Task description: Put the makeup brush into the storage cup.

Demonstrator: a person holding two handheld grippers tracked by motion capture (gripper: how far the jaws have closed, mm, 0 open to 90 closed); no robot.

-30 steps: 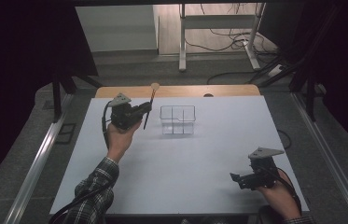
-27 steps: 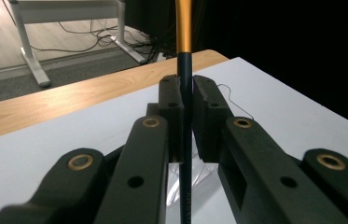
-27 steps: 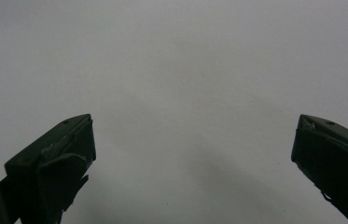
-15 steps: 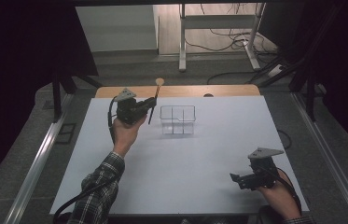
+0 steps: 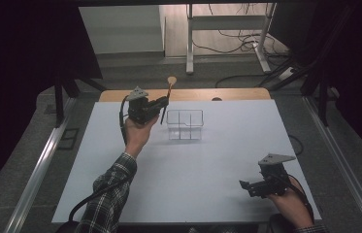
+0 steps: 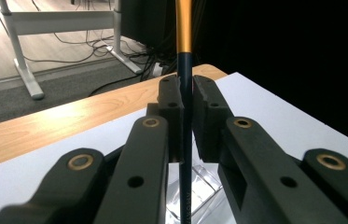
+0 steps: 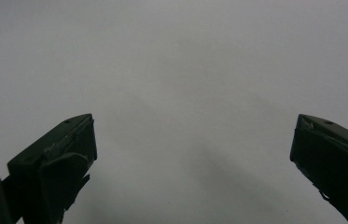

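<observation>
Your left gripper (image 5: 161, 104) is clamped on one upright brush (image 6: 184, 93), raised just left of the one clear divided box (image 5: 185, 124) at the table's (image 5: 207, 165) far middle. Your right gripper (image 5: 246, 185) rests near right, jaws wide.

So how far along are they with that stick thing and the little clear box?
Done: the left gripper has a thin brush-like stick clamped between its jaws, lifted upright beside the clear divided box. In hand: carrying it at the box's left edge. Left, probably: lowering it into a compartment; the box looks empty. The right gripper rests open near the table's front edge, holding nothing.
</observation>
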